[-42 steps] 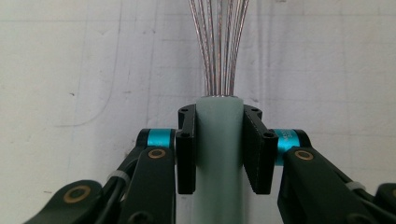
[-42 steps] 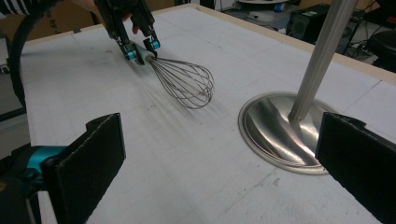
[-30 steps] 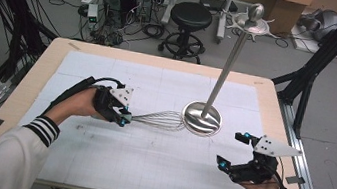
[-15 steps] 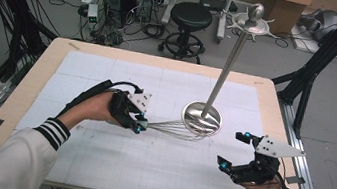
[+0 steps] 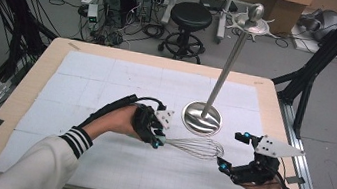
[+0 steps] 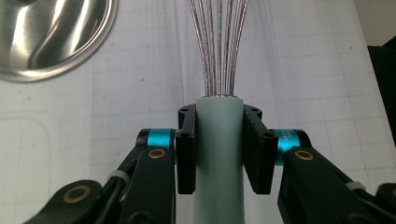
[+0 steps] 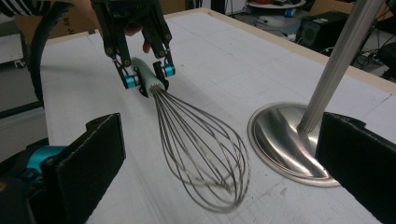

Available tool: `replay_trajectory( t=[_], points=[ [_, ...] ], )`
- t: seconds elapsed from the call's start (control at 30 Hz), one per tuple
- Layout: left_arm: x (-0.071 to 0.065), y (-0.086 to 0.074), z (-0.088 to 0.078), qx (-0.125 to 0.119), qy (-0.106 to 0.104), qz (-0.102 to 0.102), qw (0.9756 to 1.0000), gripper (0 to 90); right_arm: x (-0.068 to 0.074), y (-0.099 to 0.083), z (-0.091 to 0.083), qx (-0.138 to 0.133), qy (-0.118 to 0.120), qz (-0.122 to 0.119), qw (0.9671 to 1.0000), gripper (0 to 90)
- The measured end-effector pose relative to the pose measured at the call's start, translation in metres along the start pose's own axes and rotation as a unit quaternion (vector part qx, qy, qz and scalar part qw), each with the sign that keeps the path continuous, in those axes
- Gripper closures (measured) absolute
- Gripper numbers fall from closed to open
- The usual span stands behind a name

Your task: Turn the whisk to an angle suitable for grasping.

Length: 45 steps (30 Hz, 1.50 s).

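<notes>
Two hand-held grippers are at the counter (image 5: 109, 73), one in each of the person's hands. The left hand-held gripper (image 5: 155, 140) is clamped on the pale green handle (image 6: 218, 154) of a wire whisk (image 5: 196, 147); in the left gripper view both pads press flat against the handle's sides, with the wires fanning out ahead. The whisk is held roughly level, handle toward the person's left, wire head toward the right. In the right gripper view its wire head (image 7: 205, 154) slopes down toward the white gridded mat (image 5: 121, 92), and the far end appears to rest on or just above it; contact cannot be confirmed. The whisk head lies just in front of the round base (image 5: 202, 118) of a steel stand (image 5: 229, 63), near it but apart. The right hand-held gripper (image 5: 232, 152) has its jaws wide apart, nothing between them, positioned just beside the tip of the whisk head.
</notes>
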<state>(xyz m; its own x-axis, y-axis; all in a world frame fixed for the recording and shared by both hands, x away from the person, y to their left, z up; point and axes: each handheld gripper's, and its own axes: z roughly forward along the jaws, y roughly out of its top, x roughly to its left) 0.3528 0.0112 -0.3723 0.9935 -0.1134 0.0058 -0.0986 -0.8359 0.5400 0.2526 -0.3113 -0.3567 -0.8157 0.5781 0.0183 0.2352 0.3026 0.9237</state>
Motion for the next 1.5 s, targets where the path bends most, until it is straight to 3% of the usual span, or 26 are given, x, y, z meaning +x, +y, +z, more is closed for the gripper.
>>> replay_trajectory(
  t=[0.7, 0.9, 1.13, 1.3, 1.37, 1.5],
  points=[
    [0.005, 0.016, 0.045, -0.041, -0.021, -0.017, 0.9988, 69.3, 0.000, 0.000, 0.000, 0.004, 0.003, 0.000, 1.0000, 0.6],
    [0.006, 0.017, 0.053, -0.032, -0.020, -0.015, 0.9992, 69.3, 0.000, 0.000, 0.000, 0.003, 0.004, -0.002, 1.0000, 0.6],
    [0.006, 0.018, 0.063, -0.024, -0.016, -0.030, 0.9991, 69.2, 0.000, 0.000, 0.000, 0.004, 0.003, -0.002, 1.0000, 0.6],
    [0.005, 0.018, 0.068, -0.011, -0.017, -0.031, 0.9993, 68.7, 0.000, 0.000, -0.001, 0.002, 0.004, -0.001, 1.0000, 0.6],
    [0.005, 0.018, 0.068, -0.020, -0.013, -0.034, 0.9991, 66.9, 0.000, 0.000, -0.001, 0.003, 0.004, -0.001, 1.0000, 0.6],
    [0.004, 0.019, 0.060, -0.031, -0.005, -0.020, 0.9993, 56.6, 0.000, 0.000, -0.001, 0.003, 0.003, -0.001, 1.0000, 0.6]
  ],
)
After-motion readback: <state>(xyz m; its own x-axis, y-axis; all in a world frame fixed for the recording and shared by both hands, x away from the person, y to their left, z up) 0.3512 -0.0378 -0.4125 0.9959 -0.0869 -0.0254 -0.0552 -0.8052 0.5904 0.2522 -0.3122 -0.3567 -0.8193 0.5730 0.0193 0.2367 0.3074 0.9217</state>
